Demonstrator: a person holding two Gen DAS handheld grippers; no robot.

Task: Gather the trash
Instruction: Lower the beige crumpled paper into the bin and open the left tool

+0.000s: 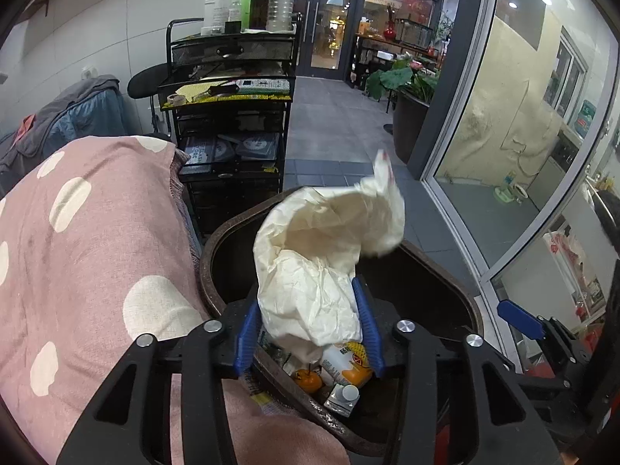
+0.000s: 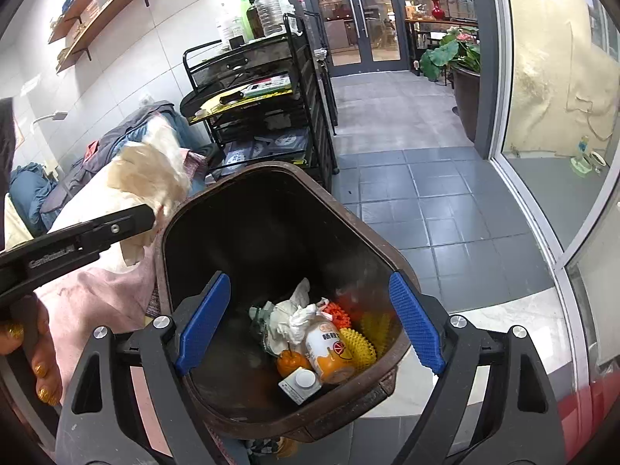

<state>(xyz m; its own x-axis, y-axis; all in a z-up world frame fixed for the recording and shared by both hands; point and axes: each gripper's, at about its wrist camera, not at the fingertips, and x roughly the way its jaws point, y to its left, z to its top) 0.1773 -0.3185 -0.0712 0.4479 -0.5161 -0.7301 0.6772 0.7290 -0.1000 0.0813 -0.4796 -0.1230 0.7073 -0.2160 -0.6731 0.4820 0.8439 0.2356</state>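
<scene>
Grey floor tiles (image 2: 422,201) run from under the work area toward glass doors, and nearest the cameras sits a dark brown trash bin (image 2: 372,232), tilted so its mouth faces the grippers. Inside it lie an orange juice bottle (image 2: 329,352), a small white carton (image 2: 300,385), crumpled tissue (image 2: 292,317) and a yellow spiky ball (image 2: 358,347). The left gripper (image 1: 310,329) has a crumpled white paper bag (image 1: 321,255) between its blue pads, just above the bin's near rim; the left pad looks to be touching the paper, the right pad seems barely clear, so I cannot tell whether the grip is firm or already loosening. The right gripper (image 2: 310,325) stands wide apart with nothing between its jaws, hovering over the bin opening. A pink polka-dot cushion (image 1: 77,240) presses against the bin's left side. My reading is that the bag is about to be dropped in. The risk: the bag's upper part flares well above and across the rim, so if let go now it may catch on the edge and slide out onto the cushion or floor, and the tilted bin could spill what it already holds if nudged. Beyond stands a black mesh cart (image 1: 232,89) carrying bottles, then the glass doors (image 1: 329,23) and a potted plant (image 1: 403,85).
</scene>
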